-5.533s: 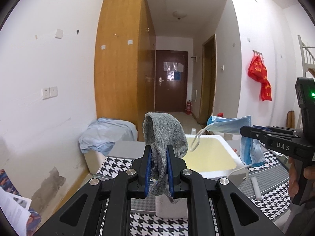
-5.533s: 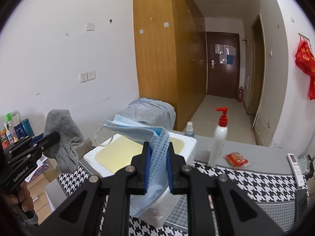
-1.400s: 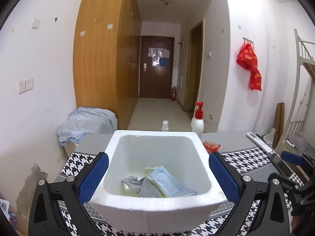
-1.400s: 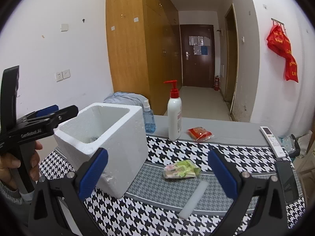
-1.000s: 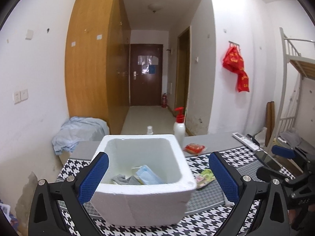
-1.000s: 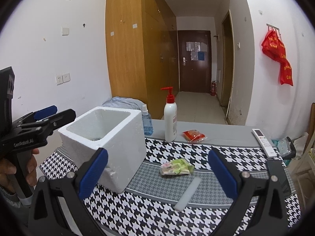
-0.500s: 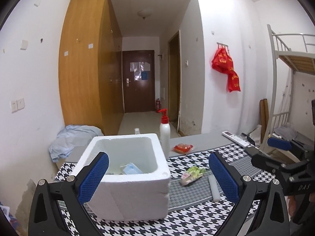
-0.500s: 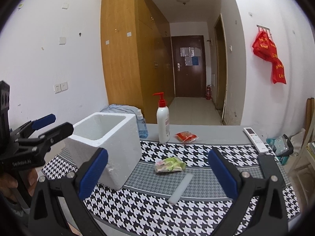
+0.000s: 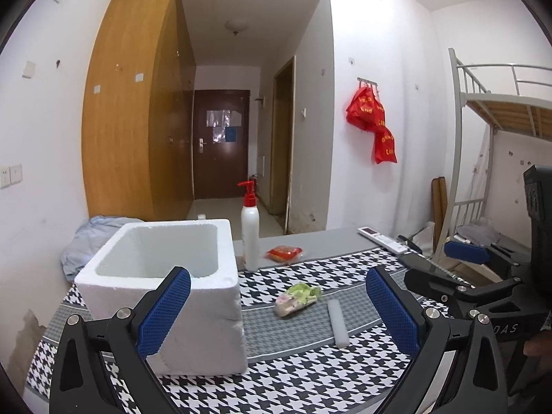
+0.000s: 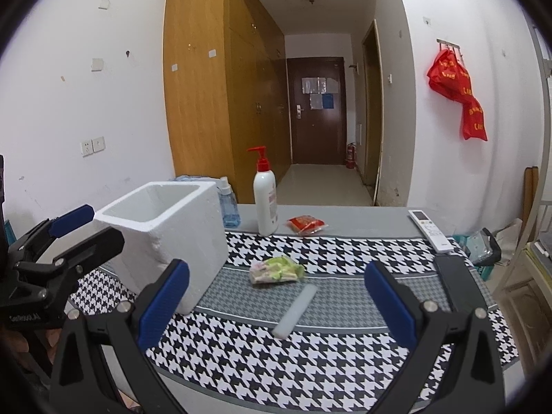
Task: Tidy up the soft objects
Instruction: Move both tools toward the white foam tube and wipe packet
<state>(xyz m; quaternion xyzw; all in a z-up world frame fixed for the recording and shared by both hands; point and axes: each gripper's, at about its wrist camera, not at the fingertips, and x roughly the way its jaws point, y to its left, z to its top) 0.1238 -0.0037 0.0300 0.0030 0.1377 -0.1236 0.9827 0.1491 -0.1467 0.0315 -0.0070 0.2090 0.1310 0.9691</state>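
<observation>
Foam box (image 9: 193, 296) floor hidden behind near wall in both views; contents can't be told. Spray bottle (image 10: 229, 207) partly behind box. Phone (image 10: 452, 276) cut by right finger. Remote (image 9: 381, 239) buttons too small to read.

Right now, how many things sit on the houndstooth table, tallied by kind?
White foam box: 1
Bottles: 2, a white pump bottle with red top and a small blue spray bottle
Snack packets: 2, red and green-pink
White foam strip: 1
White remote control: 1
Dark phone: 1
Total: 8
</observation>
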